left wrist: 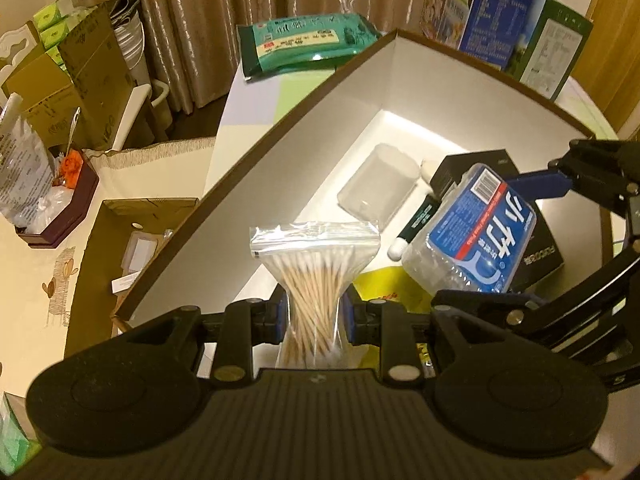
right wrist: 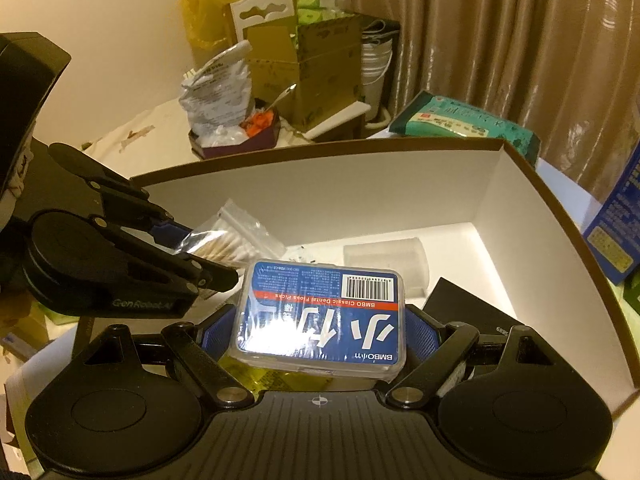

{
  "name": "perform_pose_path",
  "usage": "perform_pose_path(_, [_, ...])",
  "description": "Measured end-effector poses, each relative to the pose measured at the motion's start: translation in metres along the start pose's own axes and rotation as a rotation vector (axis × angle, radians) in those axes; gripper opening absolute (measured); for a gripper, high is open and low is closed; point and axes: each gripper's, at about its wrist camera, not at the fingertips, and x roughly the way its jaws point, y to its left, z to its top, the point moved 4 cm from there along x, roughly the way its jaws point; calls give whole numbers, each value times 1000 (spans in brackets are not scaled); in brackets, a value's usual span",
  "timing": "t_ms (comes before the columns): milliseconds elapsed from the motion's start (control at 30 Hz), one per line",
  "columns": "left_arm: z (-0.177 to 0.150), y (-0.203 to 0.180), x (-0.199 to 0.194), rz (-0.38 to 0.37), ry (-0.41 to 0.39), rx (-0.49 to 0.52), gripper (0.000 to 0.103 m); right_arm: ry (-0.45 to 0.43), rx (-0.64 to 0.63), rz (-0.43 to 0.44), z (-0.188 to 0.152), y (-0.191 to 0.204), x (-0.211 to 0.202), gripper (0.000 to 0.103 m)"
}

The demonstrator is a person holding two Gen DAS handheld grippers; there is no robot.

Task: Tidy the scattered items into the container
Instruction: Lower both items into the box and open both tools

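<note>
Fingers (left wrist: 347, 316) of both grippers pinch items above container (left wrist: 280, 120).

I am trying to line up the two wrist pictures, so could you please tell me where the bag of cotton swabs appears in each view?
Left wrist view: the bag of cotton swabs is at lower centre, pinched at its waist by the left gripper.
Right wrist view: the same bag is at centre left, sticking out of the left gripper.
Shared landmark: the clear plastic case lying on the floor of the white box.
</note>
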Motion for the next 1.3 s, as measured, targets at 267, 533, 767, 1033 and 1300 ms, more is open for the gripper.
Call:
perform_pose_path(267, [1, 3, 3, 12, -4, -2, 45, 15, -15, 6, 1, -2, 10, 84])
perform_pose_path(533, [3, 6, 5, 18, 0, -11, 51, 20, -47, 5, 1, 0, 16, 84])
perform_pose_path(767, [4, 7, 6, 20, 2, -15, 51, 6, -88, -22, 2, -3, 23, 84])
perform_pose_path(1033, [9, 8, 4, 29, -12, -16, 55, -19, -121, -49, -3, -6, 19, 90])
perform_pose_path(1300, [5, 2, -8, 17, -32, -20, 67, -17, -65, -39, -13, -6, -6, 99])
